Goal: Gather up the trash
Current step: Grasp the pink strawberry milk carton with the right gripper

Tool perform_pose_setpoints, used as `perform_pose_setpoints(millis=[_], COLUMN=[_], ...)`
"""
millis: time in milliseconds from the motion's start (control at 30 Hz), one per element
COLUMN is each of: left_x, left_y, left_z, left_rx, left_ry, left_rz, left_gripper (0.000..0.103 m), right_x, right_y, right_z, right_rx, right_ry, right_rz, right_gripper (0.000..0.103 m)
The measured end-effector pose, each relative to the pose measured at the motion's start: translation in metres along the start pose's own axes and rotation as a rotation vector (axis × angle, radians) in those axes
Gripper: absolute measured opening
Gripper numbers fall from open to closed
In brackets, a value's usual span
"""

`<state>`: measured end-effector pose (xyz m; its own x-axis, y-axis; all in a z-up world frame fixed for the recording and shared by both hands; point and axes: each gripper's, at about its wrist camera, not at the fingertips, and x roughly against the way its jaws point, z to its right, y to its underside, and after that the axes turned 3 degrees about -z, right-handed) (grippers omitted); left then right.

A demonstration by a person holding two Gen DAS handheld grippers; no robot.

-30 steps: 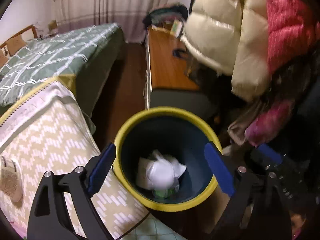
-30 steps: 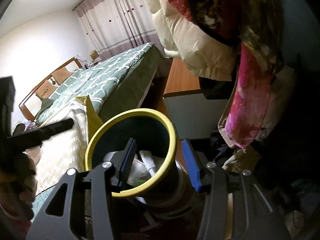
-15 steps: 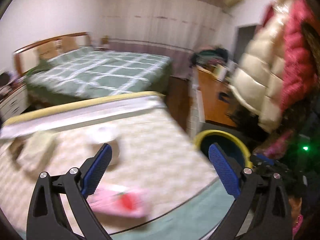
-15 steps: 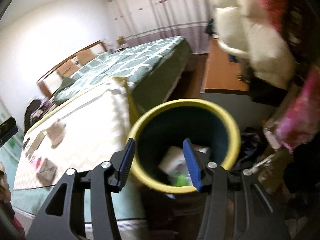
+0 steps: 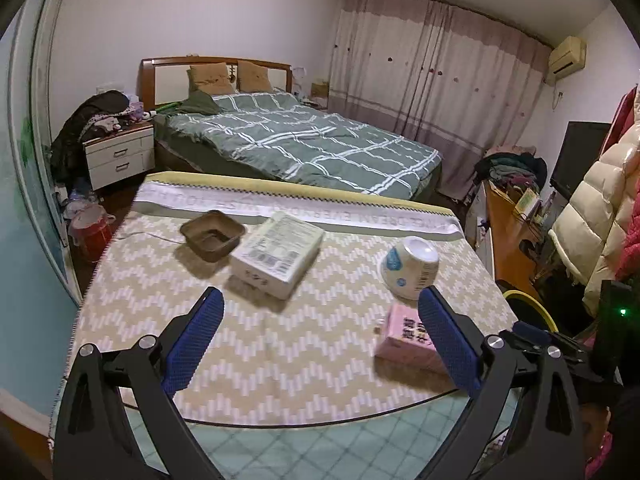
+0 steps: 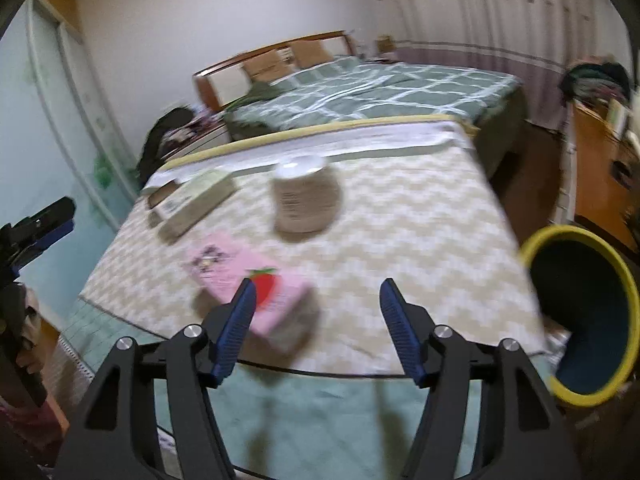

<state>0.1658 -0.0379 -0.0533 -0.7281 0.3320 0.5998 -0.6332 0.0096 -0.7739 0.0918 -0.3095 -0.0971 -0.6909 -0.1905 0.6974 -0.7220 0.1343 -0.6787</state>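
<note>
Left gripper (image 5: 320, 332) spread wide, nothing between the fingers. Right gripper (image 6: 316, 316) also parted, holding nothing. Both hover over a table (image 5: 280, 344) with a zigzag-patterned cloth. On it, nearest: pink carton (image 5: 404, 338); then upturned paper cup (image 5: 410, 262), white box (image 5: 278, 252), brown tray (image 5: 212, 236). Yellow-rimmed bin (image 6: 588, 320) stands beside the table's right edge. Beyond: green checked bed (image 5: 304, 146), nightstand (image 5: 120, 156), curtains (image 5: 436, 80).

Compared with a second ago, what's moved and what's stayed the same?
Both claws swung away from the yellow-rimmed bin to face the table. The left claw is open and empty; the right claw has opened wider. The pink carton, cup, white box and brown tray lie untouched.
</note>
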Motion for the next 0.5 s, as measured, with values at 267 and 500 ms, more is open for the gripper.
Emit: perform_pose_setpoints(millis=[267,500], left_x=[0.012,0.013], left_y=[0.01,0.01], left_z=[-0.005,-0.003], left_rx=[0.007,0.012], left_ry=[-0.002,0.006], left_rz=[0.028,0.026], left_gripper=[0.096,0.096], right_x=[-0.028,-0.051], right_y=[0.0,0.002], right_z=[-0.023,-0.025], right_rx=[0.093,0.139], right_ry=[0.009,0.024], right_rz=[-0.055,-0.106], right_gripper=[0.08,0.084])
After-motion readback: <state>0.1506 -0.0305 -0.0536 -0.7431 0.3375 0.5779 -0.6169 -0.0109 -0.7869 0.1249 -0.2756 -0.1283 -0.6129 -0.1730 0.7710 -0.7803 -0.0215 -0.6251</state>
